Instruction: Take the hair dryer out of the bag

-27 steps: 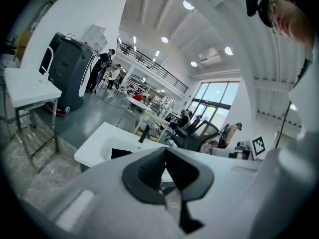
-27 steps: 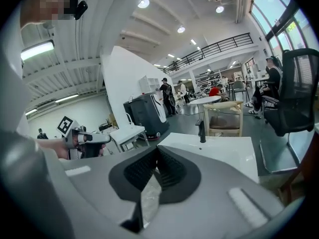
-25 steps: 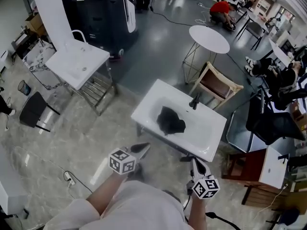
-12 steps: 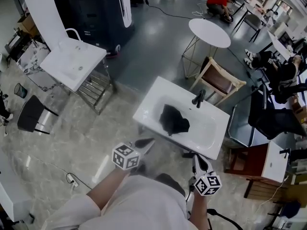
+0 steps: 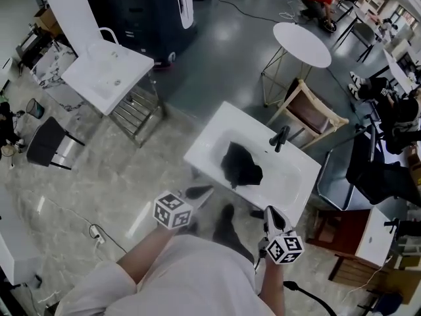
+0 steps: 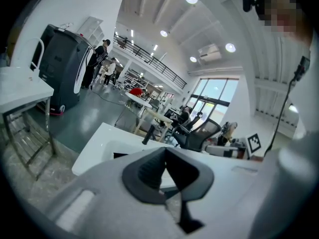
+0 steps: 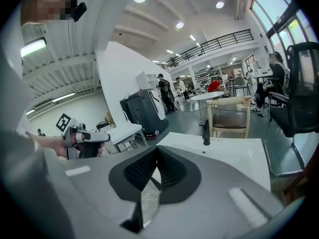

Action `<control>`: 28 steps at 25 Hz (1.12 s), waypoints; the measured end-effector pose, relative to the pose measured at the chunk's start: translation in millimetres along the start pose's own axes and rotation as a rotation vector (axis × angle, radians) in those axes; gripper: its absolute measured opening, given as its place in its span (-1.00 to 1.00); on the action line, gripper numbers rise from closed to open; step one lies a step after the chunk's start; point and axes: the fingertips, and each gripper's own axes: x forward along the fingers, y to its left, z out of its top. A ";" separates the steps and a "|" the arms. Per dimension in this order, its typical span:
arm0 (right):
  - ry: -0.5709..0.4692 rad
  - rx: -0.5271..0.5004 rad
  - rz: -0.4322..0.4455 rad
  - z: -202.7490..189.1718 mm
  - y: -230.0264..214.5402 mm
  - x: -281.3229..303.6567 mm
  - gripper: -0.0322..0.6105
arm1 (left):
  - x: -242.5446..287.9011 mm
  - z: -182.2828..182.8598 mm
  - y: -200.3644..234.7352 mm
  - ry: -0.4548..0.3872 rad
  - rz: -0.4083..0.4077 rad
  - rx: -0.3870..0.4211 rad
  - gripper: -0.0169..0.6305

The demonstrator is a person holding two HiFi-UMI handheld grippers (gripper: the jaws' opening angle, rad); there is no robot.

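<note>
**Both grippers shut and short of the sink, bag lying ahead between them**

At the left of the head view, the left gripper (image 5: 198, 192) is hanging just short of the near edge of the white sink (image 5: 297, 176), pointing up and rightward towards it. In its own view its jaws are meeting, pads together, with nothing between them.

At the middle, the black bag (image 5: 240, 165) is lying crumpled in the basin, on the near side of the dark faucet (image 5: 279, 138). The hair dryer is not showing in any view; presumably it is sitting inside the bag, so its long axis cannot be told. The bag itself is reading as a rumpled heap, stretched slightly along the basin from upper left to lower right.

At the right, the right gripper (image 5: 270, 216) is hovering at the sink's near right edge, its jaws likewise pressed together and empty.

The bag is lying ahead of both grippers: forward and rightward of the left one, forward and leftward of the right one. Neither is touching it. The left tips are looking marginally nearer, though the difference is slight. Both pairs of jaws would need opening before any grasp.
</note>
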 end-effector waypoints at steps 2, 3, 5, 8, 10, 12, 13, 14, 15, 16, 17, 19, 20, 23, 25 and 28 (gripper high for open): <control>0.014 -0.008 0.026 4.4 -10.2 9.7 -0.89 | 7.1 4.0 2.2 -0.015 0.026 -0.013 -0.95; 0.022 -0.014 0.039 7.3 -15.3 14.8 -0.89 | 10.9 5.8 3.1 -0.022 0.038 -0.021 -0.95; 0.035 -0.025 0.067 13.2 -25.0 25.5 -0.89 | 18.7 8.0 5.4 -0.032 0.059 -0.033 -0.95; 0.057 -0.035 0.104 19.1 -42.0 37.9 -0.89 | 33.2 8.0 7.8 -0.037 0.084 -0.049 -0.96; 0.074 -0.044 0.125 21.9 -53.6 46.1 -0.89 | 43.1 9.0 9.7 -0.042 0.105 -0.063 -0.95; 0.088 -0.052 0.148 24.4 -62.9 56.3 -0.89 | 52.0 10.2 13.5 -0.046 0.128 -0.074 -0.95; 0.095 -0.057 0.160 25.2 -67.2 61.5 -0.89 | 56.7 10.1 15.6 -0.046 0.138 -0.077 -0.95; 0.103 -0.062 0.170 25.5 -71.3 66.5 -0.89 | 61.9 9.5 17.5 -0.043 0.147 -0.081 -0.95; 0.113 -0.066 0.181 25.4 -75.2 71.4 -0.89 | 67.2 8.3 19.4 -0.039 0.156 -0.085 -0.95; 0.124 -0.070 0.191 24.7 -78.7 76.2 -0.89 | 72.3 6.7 21.2 -0.033 0.165 -0.089 -0.95; 0.136 -0.075 0.201 23.5 -81.8 81.4 -0.89 | 77.1 5.3 22.9 -0.027 0.174 -0.094 -0.95; 0.162 -0.086 0.223 20.3 -87.6 91.9 -0.89 | 86.0 4.0 25.3 -0.018 0.191 -0.102 -0.95; 0.175 -0.093 0.234 18.5 -90.6 96.6 -0.89 | 90.6 3.7 25.9 -0.016 0.198 -0.105 -0.95; 0.212 -0.112 0.264 12.7 -101.1 108.7 -0.89 | 105.6 0.8 29.6 -0.013 0.219 -0.117 -0.95; 0.232 -0.120 0.284 8.9 -106.8 116.9 -0.89 | 114.9 -1.9 34.6 -0.014 0.237 -0.124 -0.95; 0.259 -0.129 0.316 2.8 -113.6 128.7 -0.89 | 130.4 -5.8 42.5 -0.015 0.265 -0.115 -0.95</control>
